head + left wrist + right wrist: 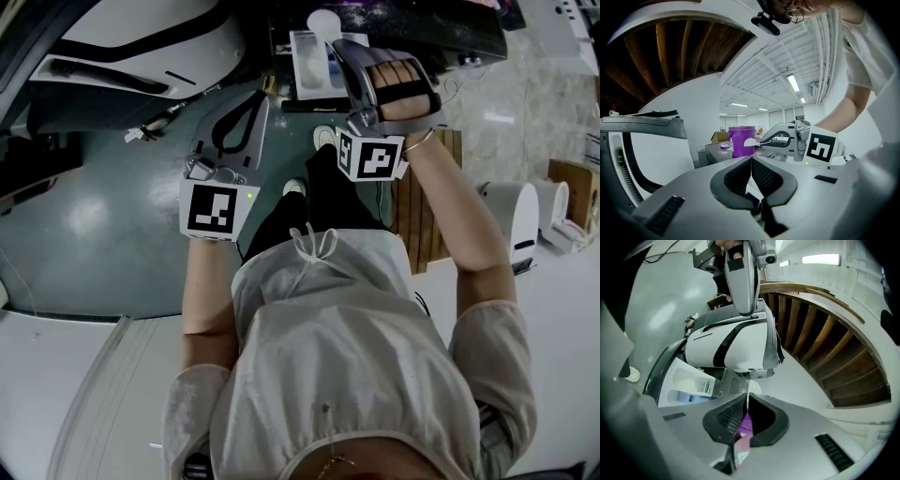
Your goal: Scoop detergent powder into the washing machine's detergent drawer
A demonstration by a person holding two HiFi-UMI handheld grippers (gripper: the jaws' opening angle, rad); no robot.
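Right hand-held gripper [746, 397]: clenched on the thin white handle of the scoop [752, 389]. The handle runs up between the pads and the bowl sticks out past the tips. Something purple shows deeper in the jaw gap; can't tell what it is.

Left hand-held gripper [751, 159]: clenched, pads meeting at the tips, nothing between them.

Head view:
- Right hand-held gripper [345, 52] is at 12–1 o'clock of frame centre, arm stretched forward.
- The scoop [323, 23] bowl is at 11 o'clock off its tips, over the far end of the open detergent drawer [305, 70]. Can't tell how far above it.
- Left hand-held gripper [258, 105] is at 11 o'clock of centre, over the green floor [112, 216], well apart from the drawer and touching nothing.
- The white washing machine [141, 37] body fills 10–11 o'clock.

Right gripper view: the detergent drawer [686, 380] lies at 9 o'clock of the jaws, pulled out, with white compartments and a blue insert. The washing machine [736, 345] is at 12 o'clock.

Left gripper view:
- The right hand-held gripper [765, 140] is at 1 o'clock of the left jaws, with its marker cube [820, 146] facing the camera.
- The scoop [751, 142] shows as a white half-disc in front of a purple tub [738, 136], which stands on a grey counter [715, 151] behind.
- Can't tell whether there is powder in the scoop.
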